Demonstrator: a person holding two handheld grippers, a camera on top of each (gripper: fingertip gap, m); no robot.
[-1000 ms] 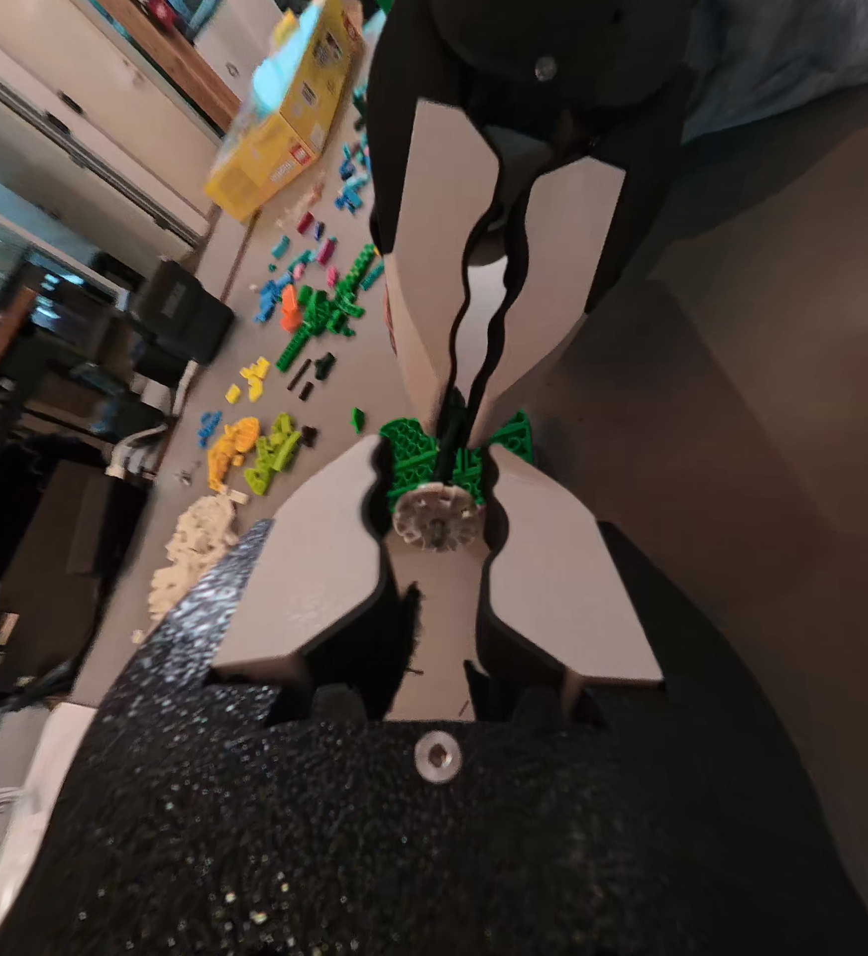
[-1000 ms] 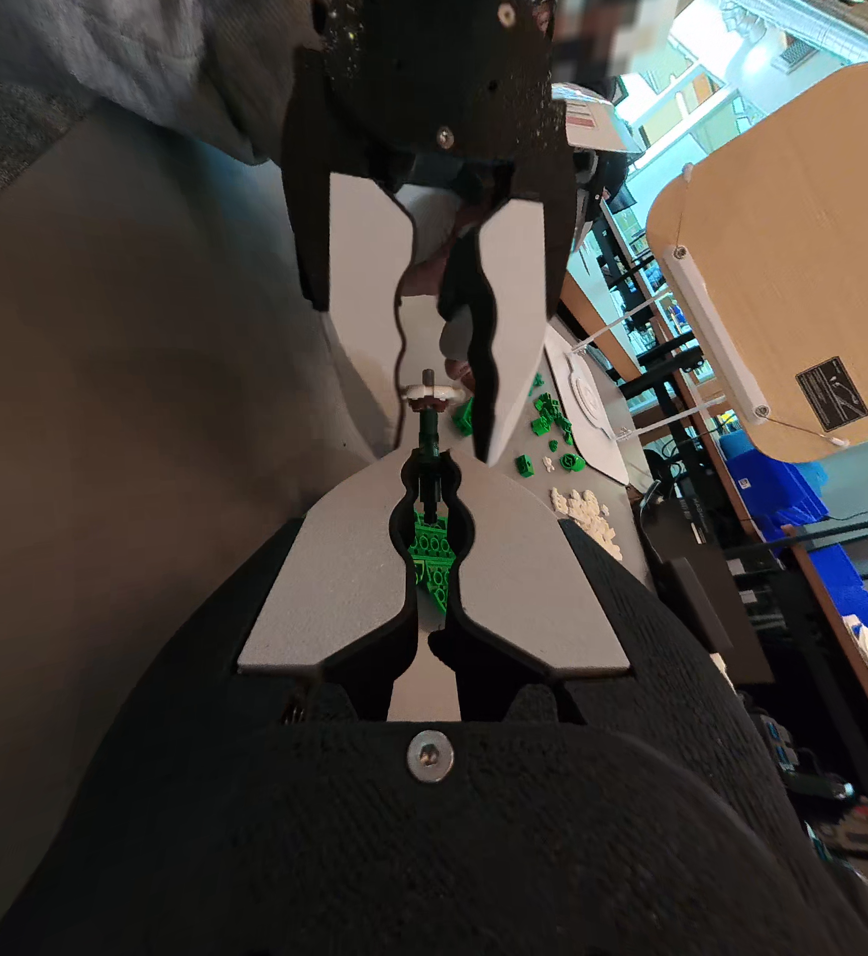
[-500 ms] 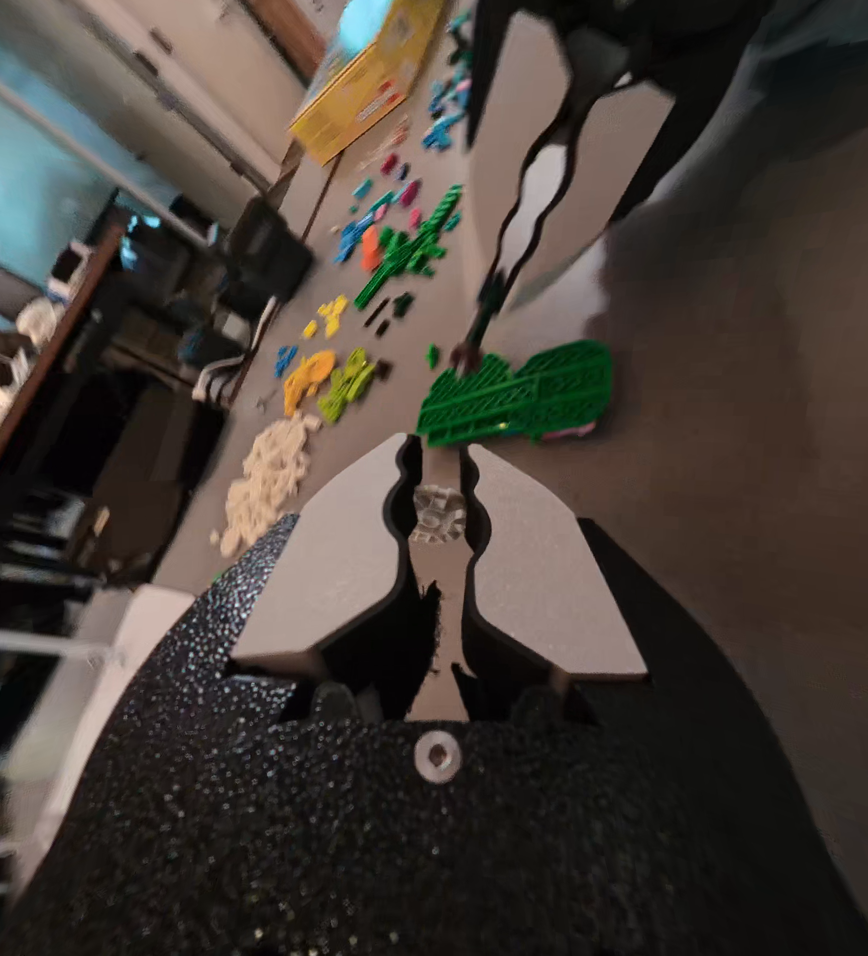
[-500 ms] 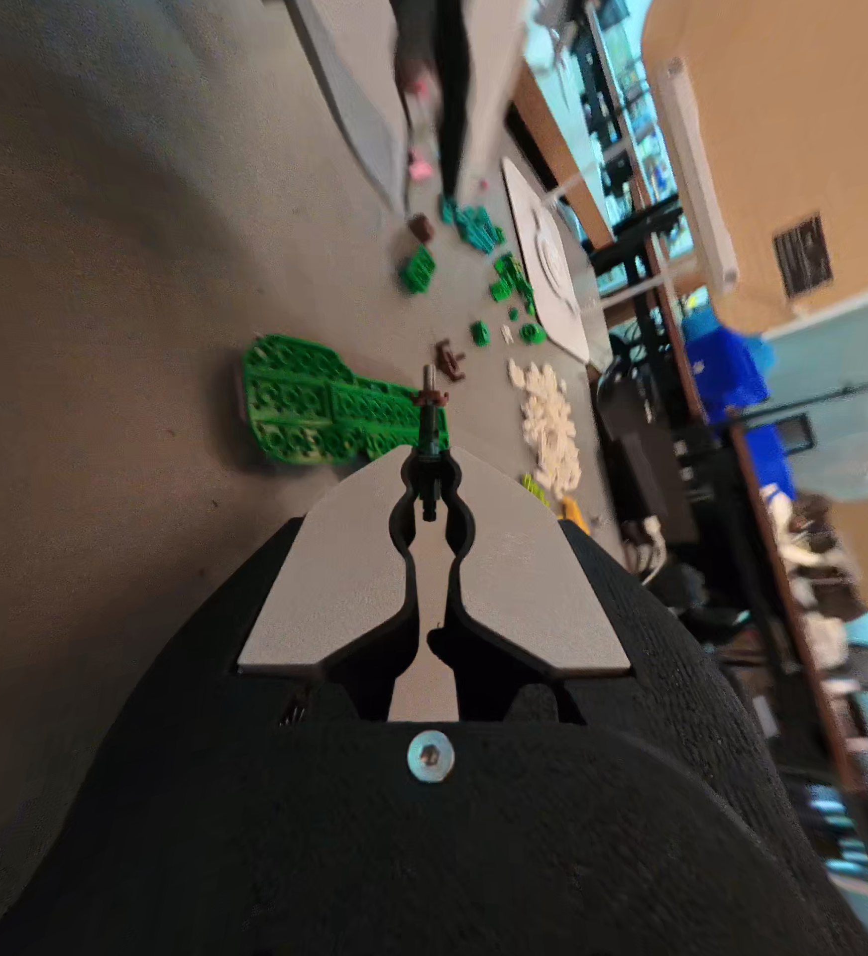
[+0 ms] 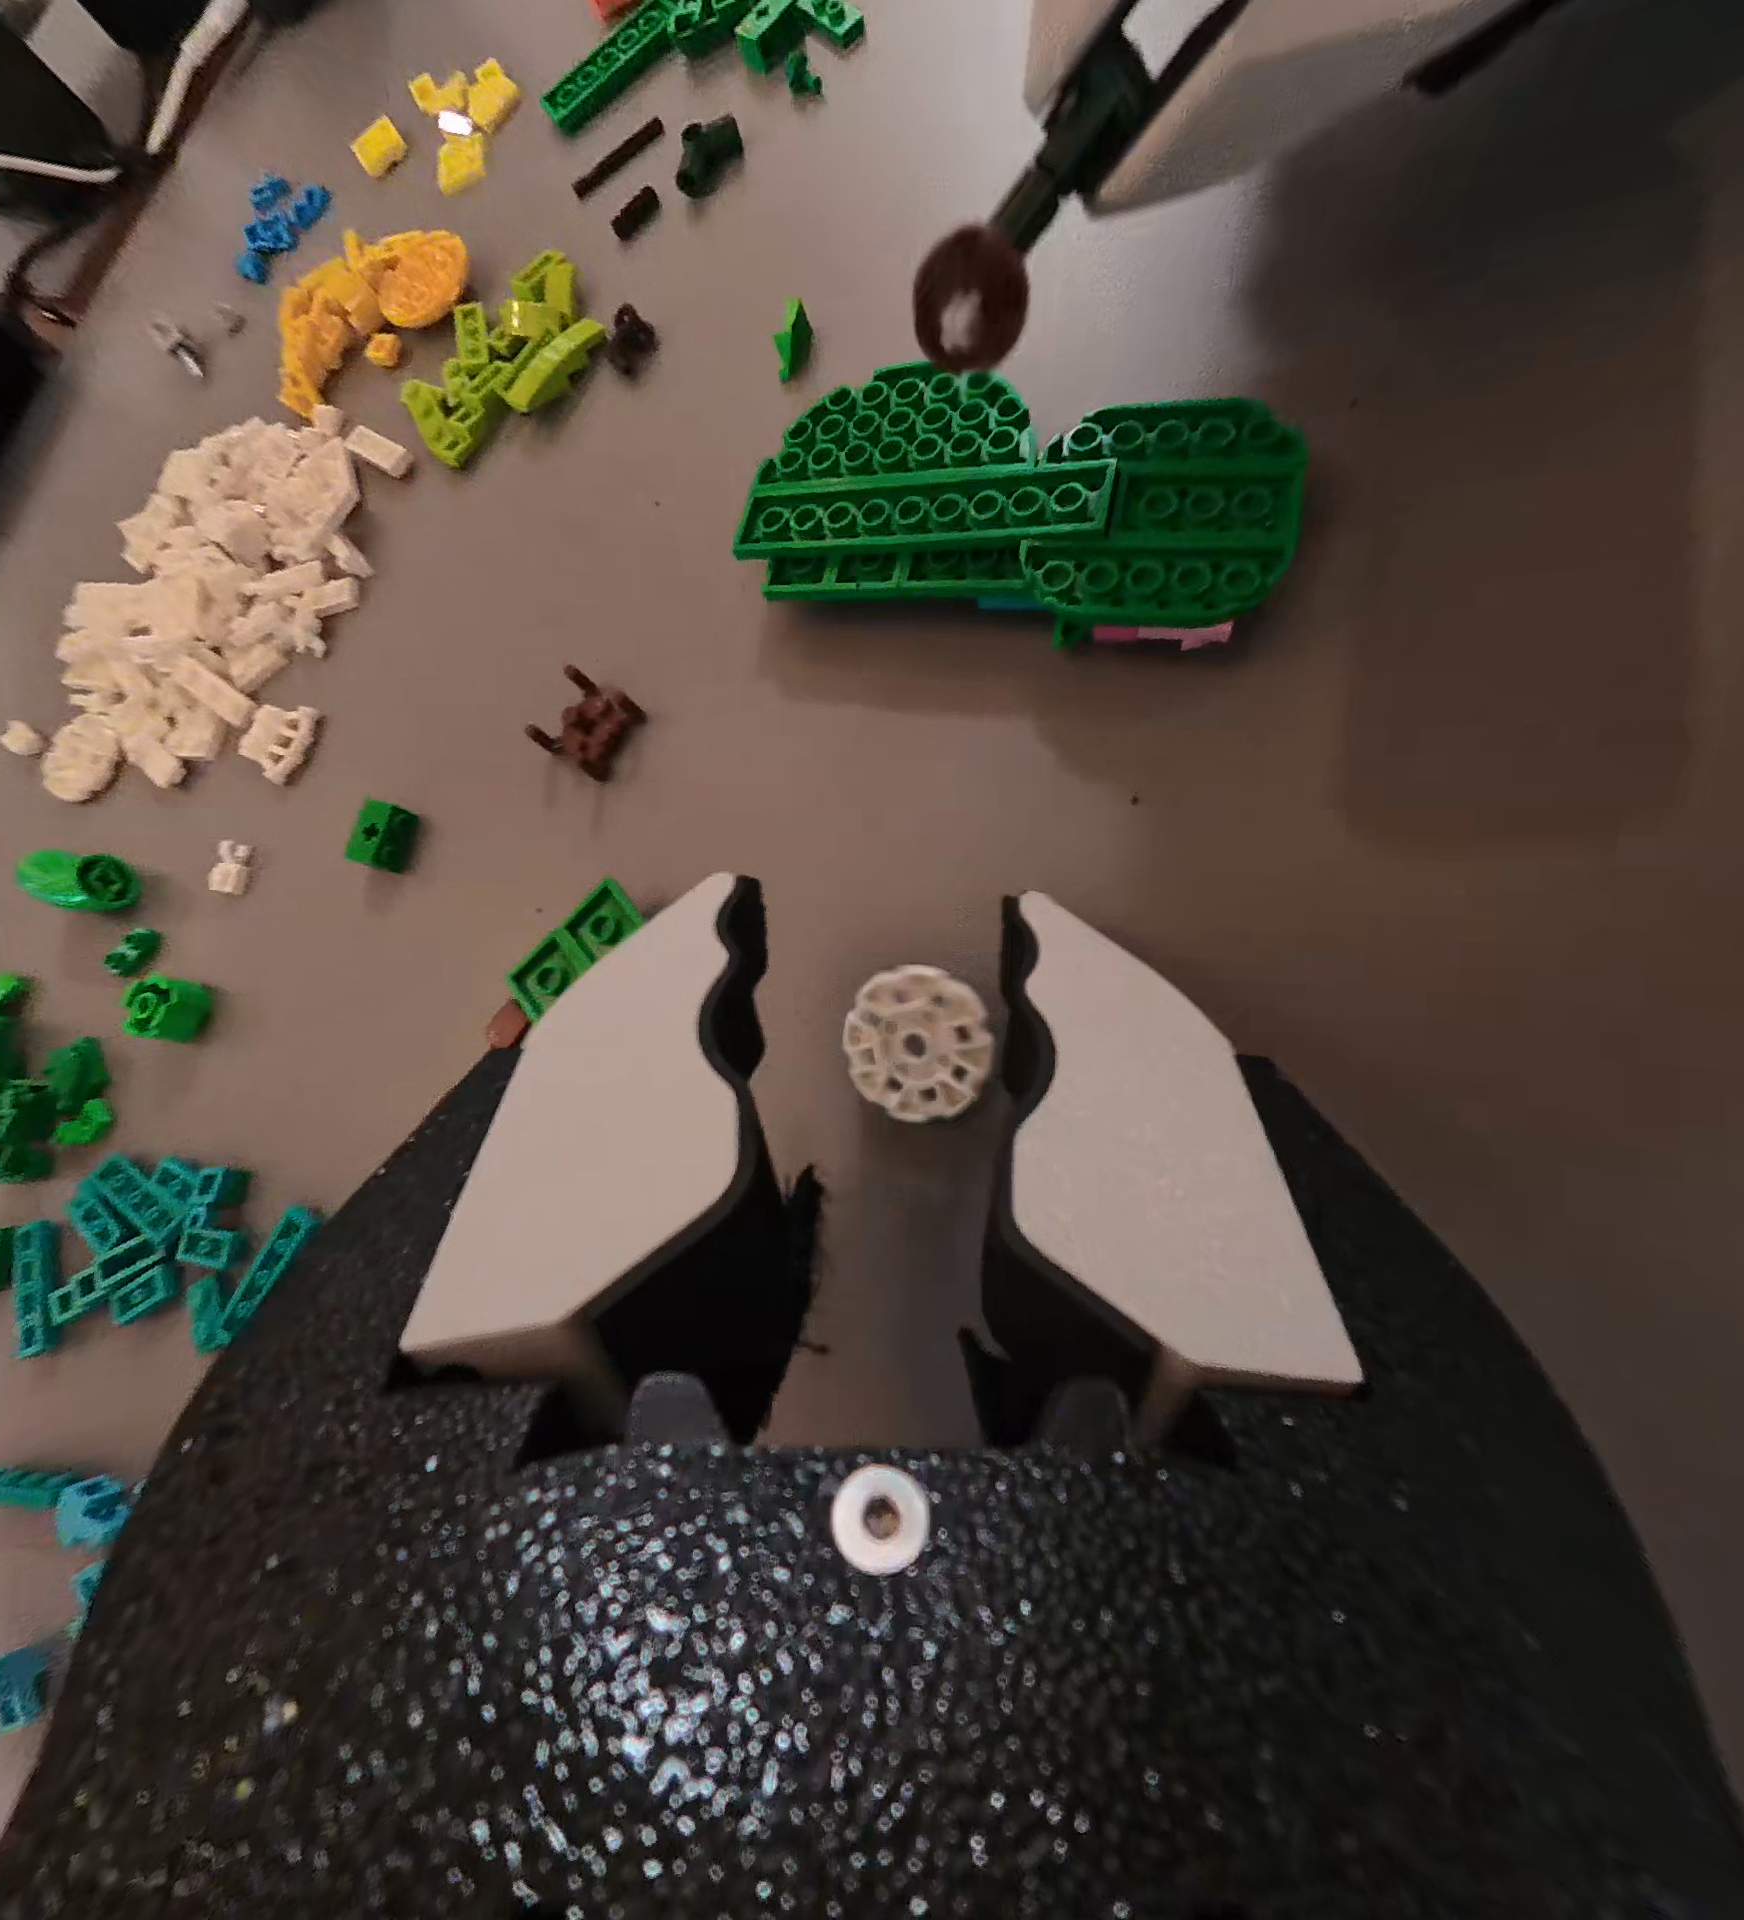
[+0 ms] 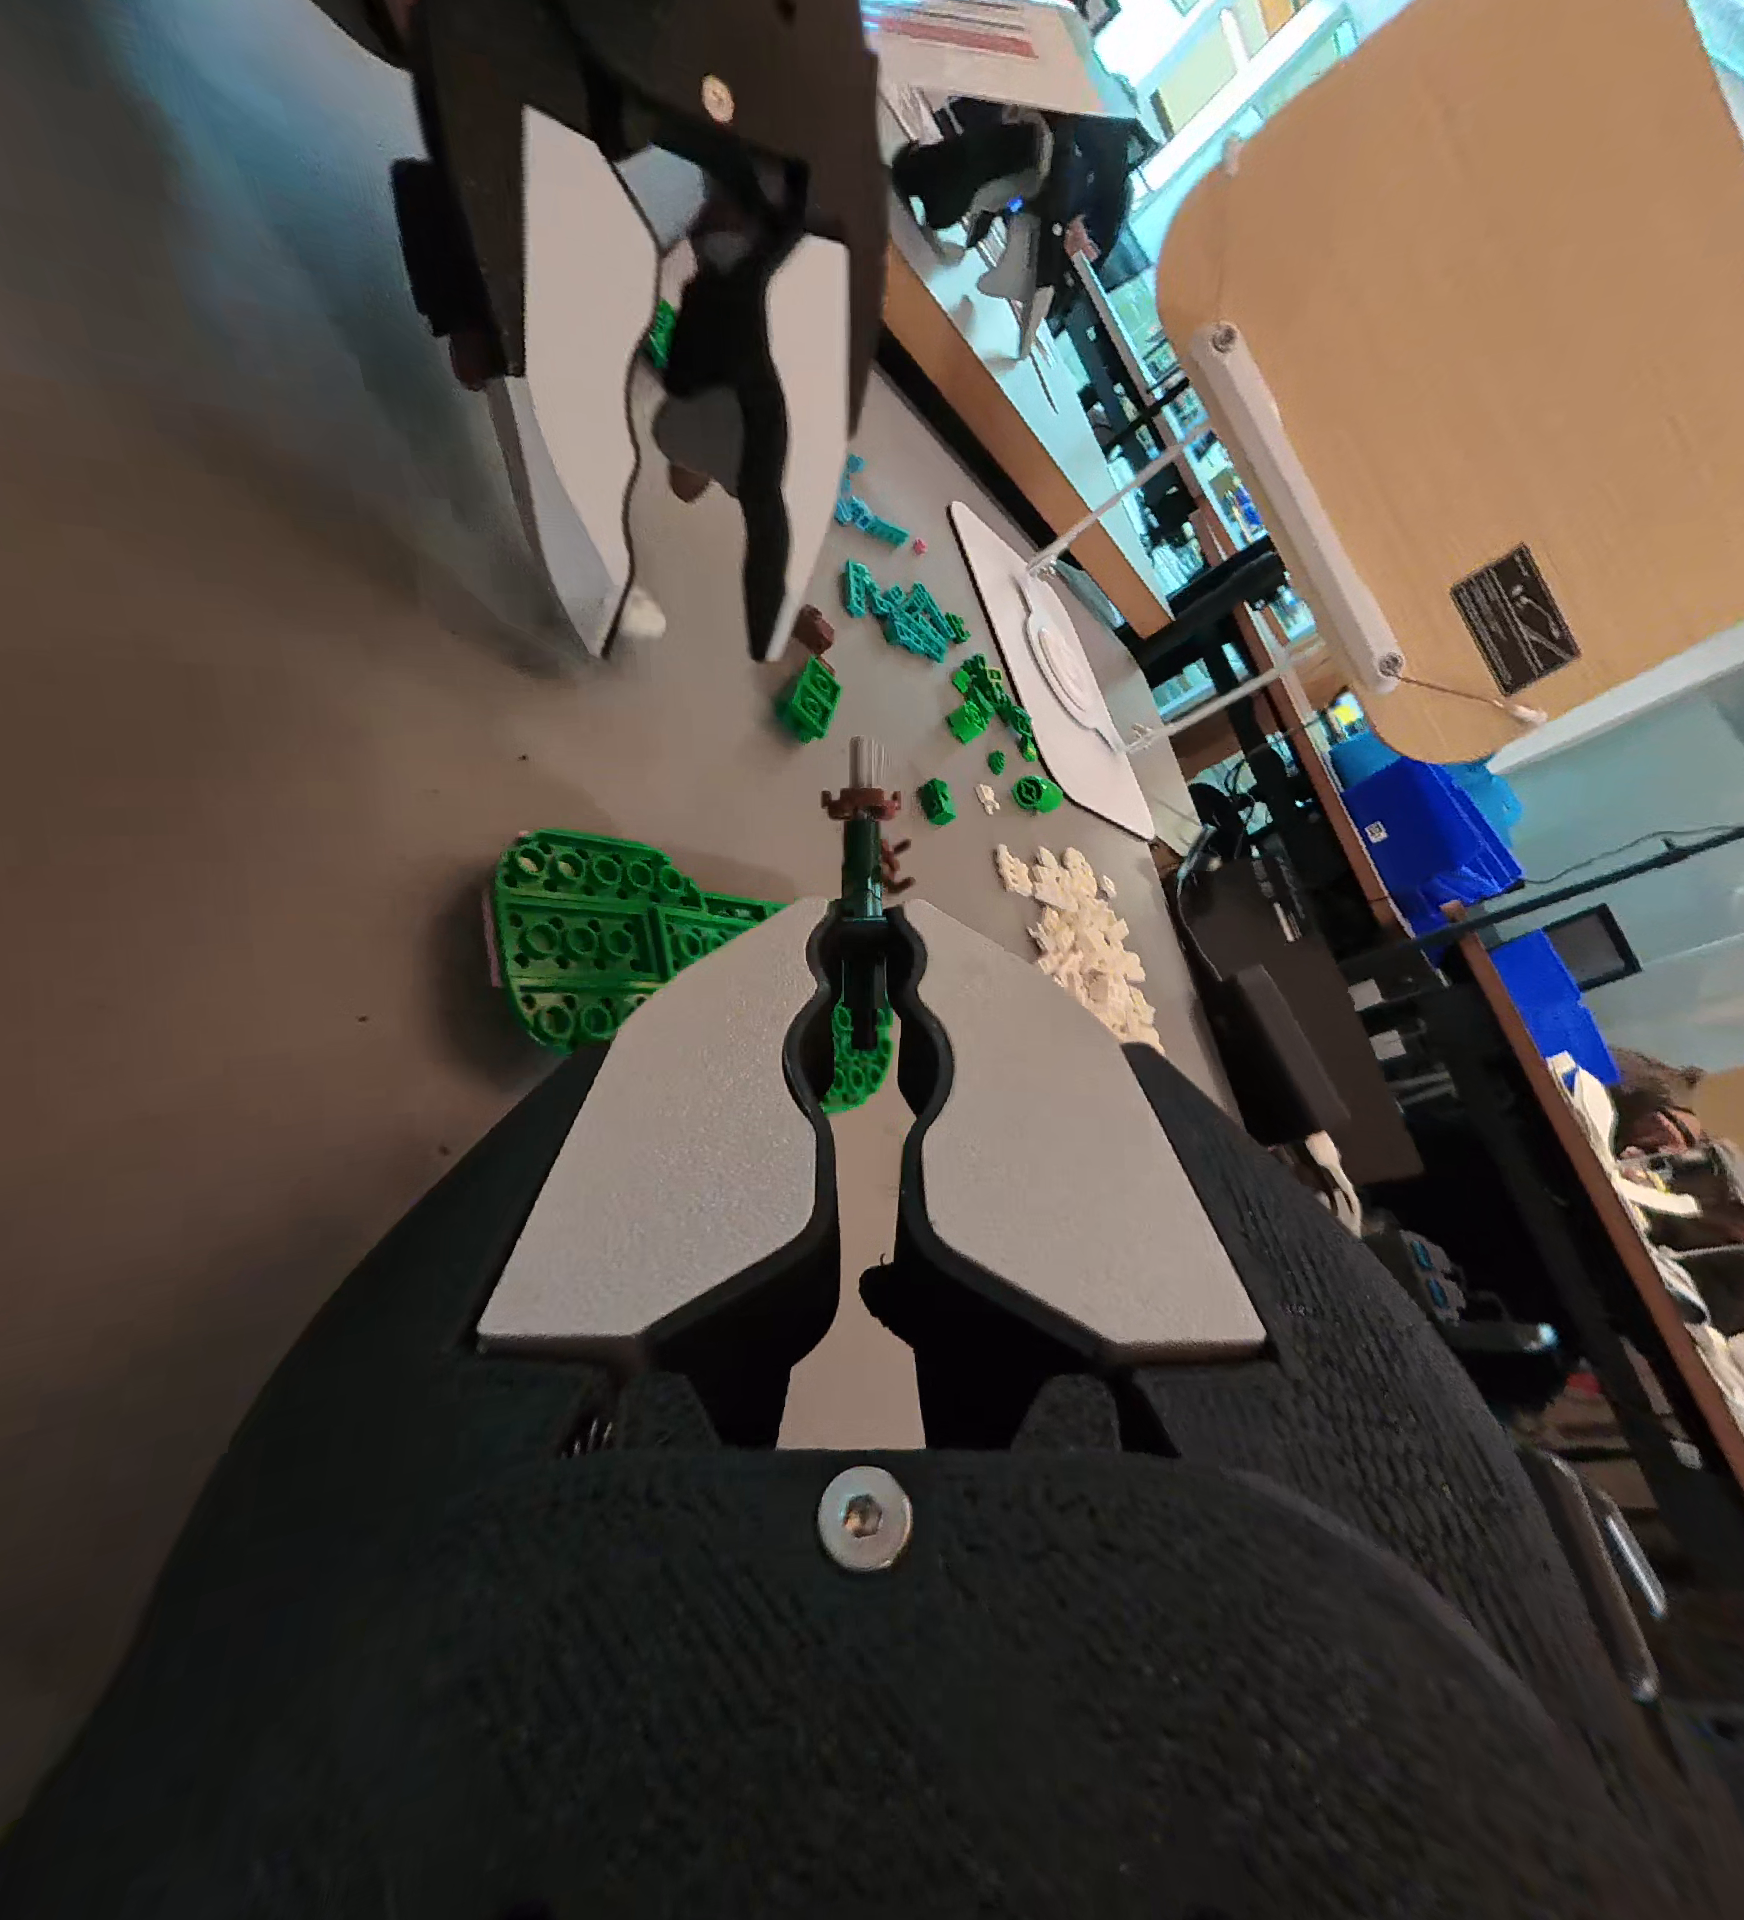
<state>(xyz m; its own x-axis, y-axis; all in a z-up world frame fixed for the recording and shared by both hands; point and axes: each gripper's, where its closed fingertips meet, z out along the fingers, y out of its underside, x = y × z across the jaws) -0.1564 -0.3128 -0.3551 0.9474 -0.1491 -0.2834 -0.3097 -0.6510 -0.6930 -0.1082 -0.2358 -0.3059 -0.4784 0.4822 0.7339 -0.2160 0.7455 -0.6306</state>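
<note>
Left claw (image 5: 878, 925): released, straddling white spoked wheel (image 5: 915, 1057) lying on tabletop (image 5: 1367, 935); centre wheel before closing. Right claw (image 6: 863, 914): clenching dark-green axle stem (image 6: 860, 862), at 12 o'clock.

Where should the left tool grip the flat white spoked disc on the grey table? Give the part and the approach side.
Grip the white spoked plastic disc by its outer rim, on opposite edges, coming straight down from above. It lies flat on the grey table, so only the thin rim offers purchase. The open left tool already straddles it; the disc sits nearer the right-hand finger, so centre first.
</note>
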